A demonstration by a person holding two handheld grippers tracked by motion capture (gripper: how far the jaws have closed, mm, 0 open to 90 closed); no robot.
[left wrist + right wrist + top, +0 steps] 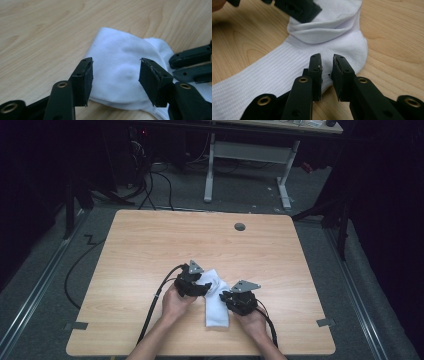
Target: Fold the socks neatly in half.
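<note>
A white sock lies on the wooden table, its foot end folded over toward the heel. My left gripper hovers over that folded end. In the left gripper view it is open wide above the sock, with nothing between the pads. My right gripper sits at the sock's right edge. In the right gripper view it is closed to a narrow gap at the heel, with white fabric in the gap. The ribbed cuff runs off to the lower left.
A person's hands hold both grippers near the table's front edge. Black cables trail back from them. A round grommet hole lies at the table's far side. A desk frame stands on the floor beyond.
</note>
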